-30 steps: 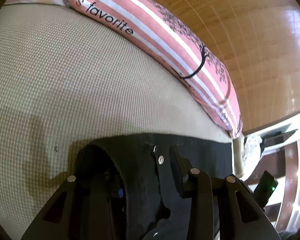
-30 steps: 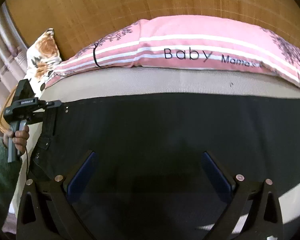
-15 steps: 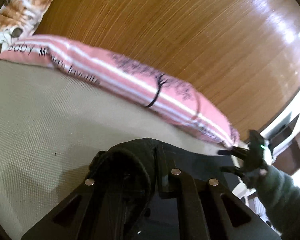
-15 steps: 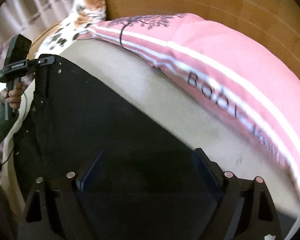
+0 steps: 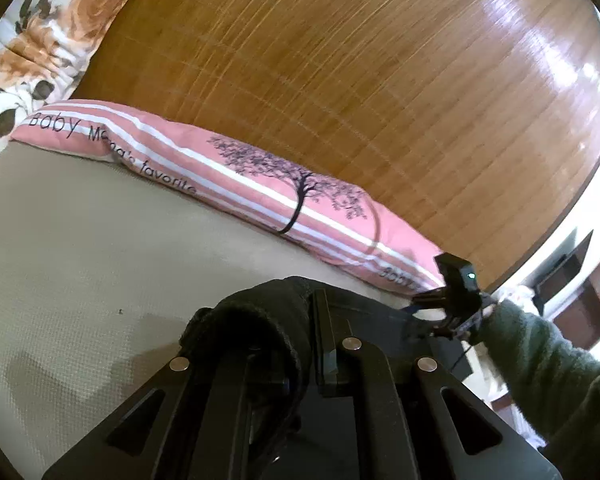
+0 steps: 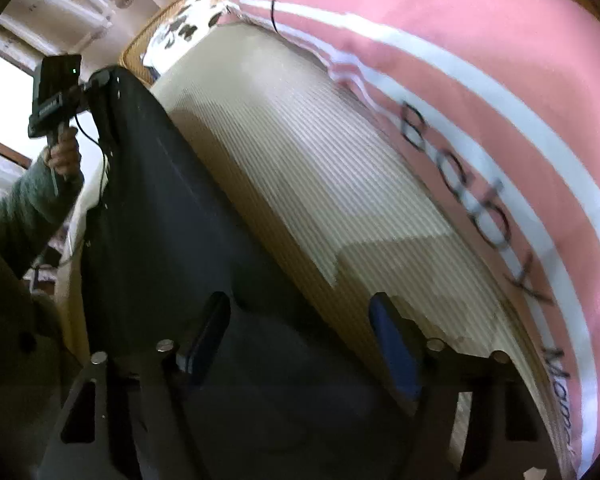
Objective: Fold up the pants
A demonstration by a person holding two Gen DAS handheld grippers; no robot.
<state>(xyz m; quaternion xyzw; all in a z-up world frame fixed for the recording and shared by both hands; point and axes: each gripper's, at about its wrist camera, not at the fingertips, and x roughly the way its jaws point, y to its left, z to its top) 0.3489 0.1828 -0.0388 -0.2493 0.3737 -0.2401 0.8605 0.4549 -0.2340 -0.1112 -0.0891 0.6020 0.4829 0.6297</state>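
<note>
Black pants (image 6: pixel 160 220) lie stretched along a beige mattress (image 6: pixel 300 160). My left gripper (image 5: pixel 296 344) is shut on a bunched fold of the pants (image 5: pixel 260 312) at the waistband and holds it raised off the mattress. In the right wrist view the left gripper (image 6: pixel 108 76) shows at the pants' far corner, held by a hand in a green sleeve. My right gripper (image 6: pixel 300 336) points down at the other end with its jaws closing. The pants' long edge runs between the blue pads (image 6: pixel 392 344), which stand apart from the cloth. The right gripper (image 5: pixel 420 314) also shows in the left wrist view.
A pink striped pillow (image 5: pixel 240 176) with lettering lies along the mattress (image 5: pixel 80 260) beside the pants. A floral pillow (image 5: pixel 48 40) sits at its end, against a wooden headboard (image 5: pixel 340 80). Furniture stands past the bed's edge (image 5: pixel 572 272).
The left gripper closed on the waistband and lifted it. The right gripper swung and rolled from above the middle of the pants to their long edge, its jaws narrowing.
</note>
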